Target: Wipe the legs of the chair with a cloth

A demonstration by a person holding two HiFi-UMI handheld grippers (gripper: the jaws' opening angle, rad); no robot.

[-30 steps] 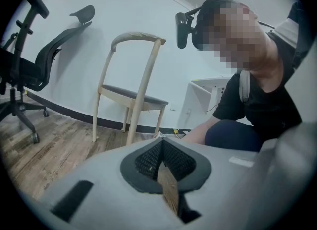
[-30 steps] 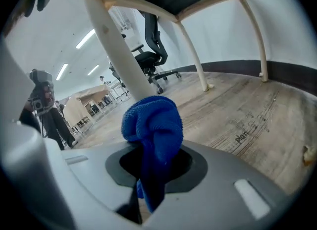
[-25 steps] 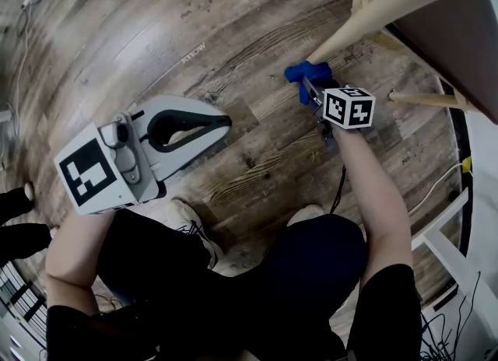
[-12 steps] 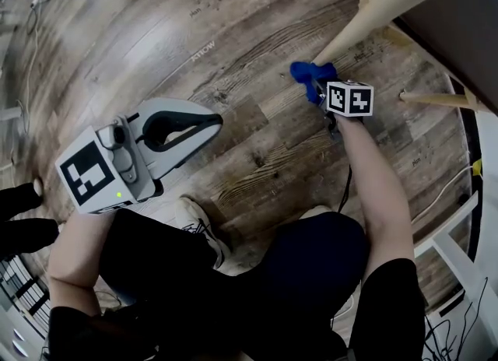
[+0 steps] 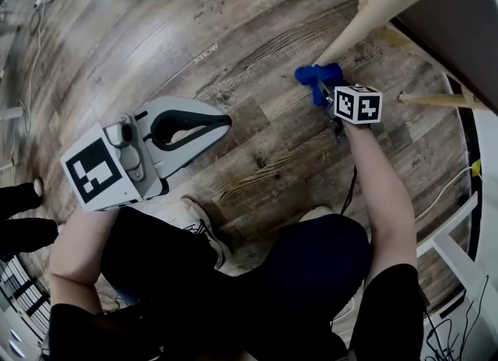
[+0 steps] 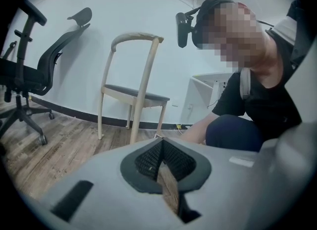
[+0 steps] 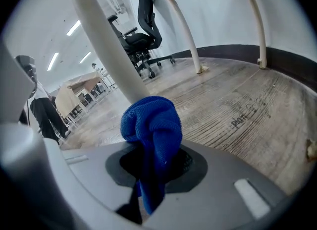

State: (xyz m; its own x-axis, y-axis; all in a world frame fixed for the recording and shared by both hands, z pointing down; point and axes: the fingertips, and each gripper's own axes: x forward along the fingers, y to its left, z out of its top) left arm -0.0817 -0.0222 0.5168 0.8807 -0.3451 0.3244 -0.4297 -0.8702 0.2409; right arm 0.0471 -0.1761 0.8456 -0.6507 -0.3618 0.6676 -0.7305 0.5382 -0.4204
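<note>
Beside chair leg [image 5: 367, 19]: right gripper [image 5: 322, 89] clamps cloth [image 5: 311, 75]; floor [image 5: 233, 40] open left.

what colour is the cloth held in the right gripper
The cloth is bright blue; the right gripper view shows it best.

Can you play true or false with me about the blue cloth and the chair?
1. The right hand-held gripper is pinching a blue cloth. True.
2. The left hand-held gripper has a cloth too. False: its jaws are together with nothing between them, and it hangs over the floor away from the chair.
3. The blue cloth is right by the bottom of a pale wooden chair leg. True.
4. The floor is covered in carpet. False: it is made of wood-look planks.
</note>
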